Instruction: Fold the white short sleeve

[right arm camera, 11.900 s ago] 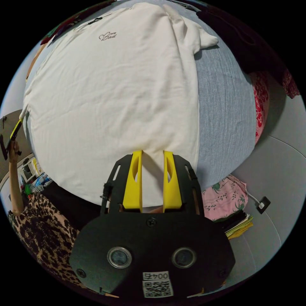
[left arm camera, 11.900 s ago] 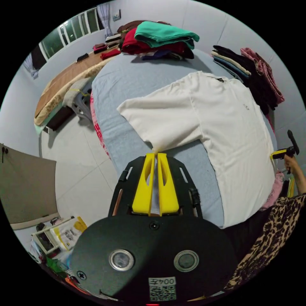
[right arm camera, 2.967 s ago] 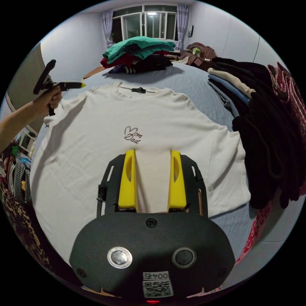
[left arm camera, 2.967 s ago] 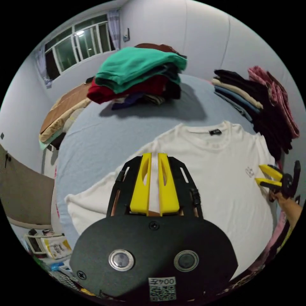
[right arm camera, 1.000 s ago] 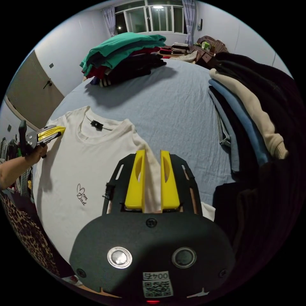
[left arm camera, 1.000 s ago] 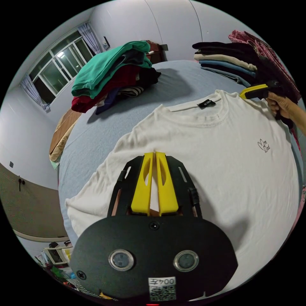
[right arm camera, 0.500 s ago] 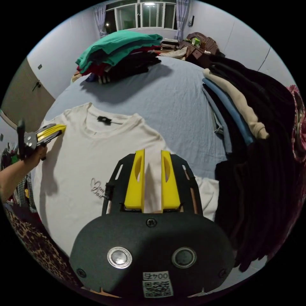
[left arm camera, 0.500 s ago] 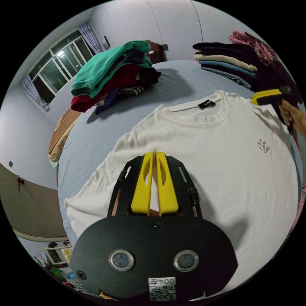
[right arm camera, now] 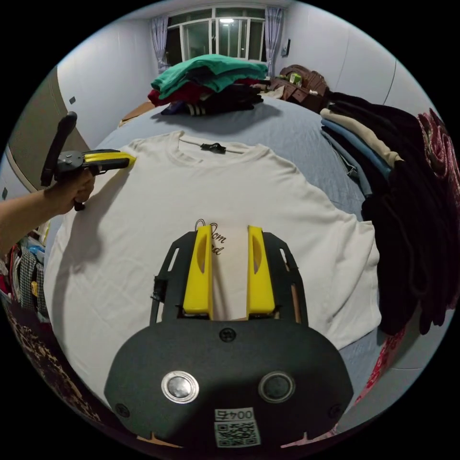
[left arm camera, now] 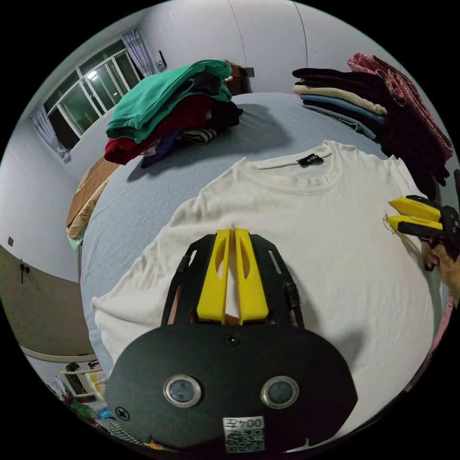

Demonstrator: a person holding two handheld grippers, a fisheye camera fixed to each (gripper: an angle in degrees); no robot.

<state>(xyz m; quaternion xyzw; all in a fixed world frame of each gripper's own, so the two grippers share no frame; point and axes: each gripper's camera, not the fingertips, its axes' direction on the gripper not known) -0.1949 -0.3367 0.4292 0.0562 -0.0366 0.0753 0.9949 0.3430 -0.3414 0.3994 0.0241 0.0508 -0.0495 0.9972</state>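
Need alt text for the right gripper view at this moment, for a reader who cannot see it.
A white short-sleeve shirt lies flat, front up, on a grey-blue bed, with the right gripper open above its chest. The left gripper, held in a hand, has its closed fingers at one shoulder; stacks of folded clothes sit beyond.

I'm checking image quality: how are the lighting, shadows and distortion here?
Left gripper view: sharp, fisheye-bent, black corners; the gripper shadows the shirt. Right gripper view: a ceiling light glares in the window; the hand shadows the shirt.
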